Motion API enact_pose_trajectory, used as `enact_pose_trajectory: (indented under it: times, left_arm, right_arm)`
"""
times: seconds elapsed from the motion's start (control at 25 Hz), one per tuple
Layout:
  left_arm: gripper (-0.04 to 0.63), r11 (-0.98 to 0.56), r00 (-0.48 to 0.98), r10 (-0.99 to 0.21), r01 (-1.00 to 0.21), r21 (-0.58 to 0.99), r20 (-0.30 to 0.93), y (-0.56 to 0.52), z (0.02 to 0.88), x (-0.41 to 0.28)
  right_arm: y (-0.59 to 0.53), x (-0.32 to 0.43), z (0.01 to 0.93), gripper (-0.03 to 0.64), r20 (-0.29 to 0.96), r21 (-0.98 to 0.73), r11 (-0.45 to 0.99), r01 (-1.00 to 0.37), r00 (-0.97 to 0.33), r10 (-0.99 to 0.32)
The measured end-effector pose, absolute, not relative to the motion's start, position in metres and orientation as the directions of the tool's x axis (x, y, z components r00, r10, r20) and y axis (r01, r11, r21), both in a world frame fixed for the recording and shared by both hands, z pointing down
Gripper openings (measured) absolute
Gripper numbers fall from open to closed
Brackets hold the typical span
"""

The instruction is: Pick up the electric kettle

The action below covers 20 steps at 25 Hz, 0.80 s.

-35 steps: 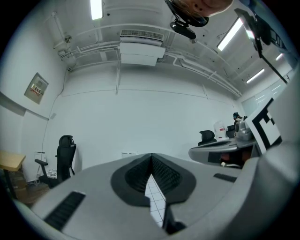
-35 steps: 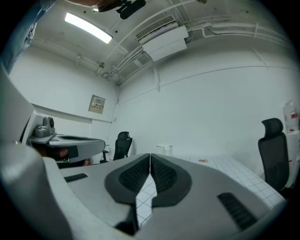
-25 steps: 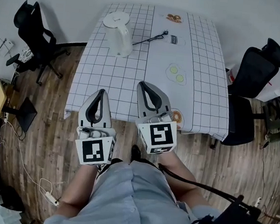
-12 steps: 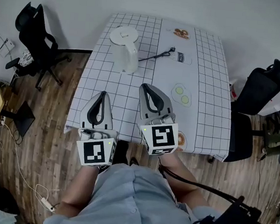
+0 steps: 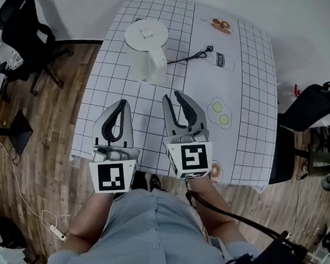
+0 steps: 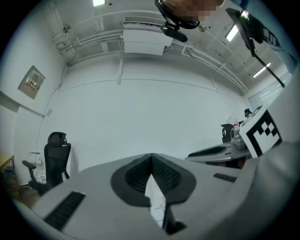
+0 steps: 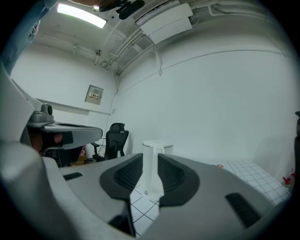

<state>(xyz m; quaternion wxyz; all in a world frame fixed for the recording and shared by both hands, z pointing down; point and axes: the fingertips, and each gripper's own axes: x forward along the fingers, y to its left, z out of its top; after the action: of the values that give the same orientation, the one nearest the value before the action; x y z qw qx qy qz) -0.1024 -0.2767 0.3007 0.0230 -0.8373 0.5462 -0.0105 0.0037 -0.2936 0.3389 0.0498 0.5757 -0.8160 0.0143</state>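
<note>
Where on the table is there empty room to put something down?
The near left part of the table, between the kettle and the left claw, is bare. So is the right strip past the green circles. It's crowded at the back middle, where the kettle and its black cord sit.

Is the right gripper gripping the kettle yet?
No: the right gripper has just been opening its empty jaws, and the electric kettle stands untouched farther up the table.

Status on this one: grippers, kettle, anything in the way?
Left gripper jaws together, empty. Right gripper jaws just opening, nothing between them. Electric kettle upright on table, untouched. Nothing in the way.
</note>
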Motion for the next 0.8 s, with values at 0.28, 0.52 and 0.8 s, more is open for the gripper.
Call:
enact_pose_trajectory:
  times: [0.28, 0.52, 0.8]
  left_arm:
    - [0.000, -0.401, 0.398, -0.914, -0.916, -0.019, 0.073, -0.323, 0.336, -0.110]
    - [0.000, -0.398, 0.395, -0.909, -0.917, 0.002, 0.134, -0.360, 0.361, -0.117]
    - [0.000, -0.384, 0.381, -0.907, -0.923, 0.019, 0.177, -0.387, 0.380, -0.123]
  right_arm:
    - [-0.341, -0.001, 0.372, 0.199, 0.159, 0.008, 0.334, -0.942, -0.329, -0.931]
    - [-0.381, -0.008, 0.400, 0.222, 0.217, -0.010, 0.327, -0.945, -0.321, -0.922]
    - [-0.410, -0.016, 0.414, 0.224, 0.239, -0.019, 0.339, -0.941, -0.334, -0.912]
